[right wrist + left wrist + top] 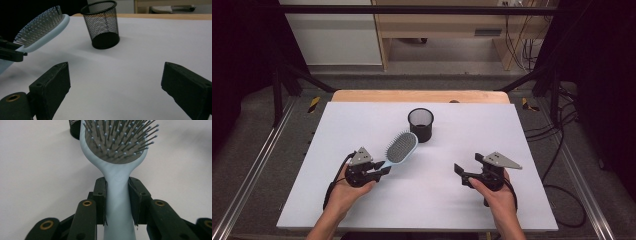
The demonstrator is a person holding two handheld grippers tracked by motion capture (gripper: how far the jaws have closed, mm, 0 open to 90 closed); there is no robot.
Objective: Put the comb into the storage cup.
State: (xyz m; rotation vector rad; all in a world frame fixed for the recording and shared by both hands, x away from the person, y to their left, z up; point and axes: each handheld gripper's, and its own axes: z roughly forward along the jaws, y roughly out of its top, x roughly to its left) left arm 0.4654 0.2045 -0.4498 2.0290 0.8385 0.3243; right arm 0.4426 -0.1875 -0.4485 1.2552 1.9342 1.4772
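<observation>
A light blue hairbrush (401, 148) with a grey bristle pad is held off the white table by its handle. My left gripper (382, 169) is shut on that handle (117, 202), bristles facing up, head pointing toward the black mesh cup (420, 124). The cup stands upright at the table's middle back, just beyond the brush head (41, 27). My right gripper (460, 173) hovers at the front right with its jaws wide apart and nothing between them (113, 82); the cup (102, 23) stands ahead of it.
The white tabletop (462, 210) has a wooden edge at the back. Black frame posts and cables lie on the floor at both sides. A wooden shelf unit stands beyond the table.
</observation>
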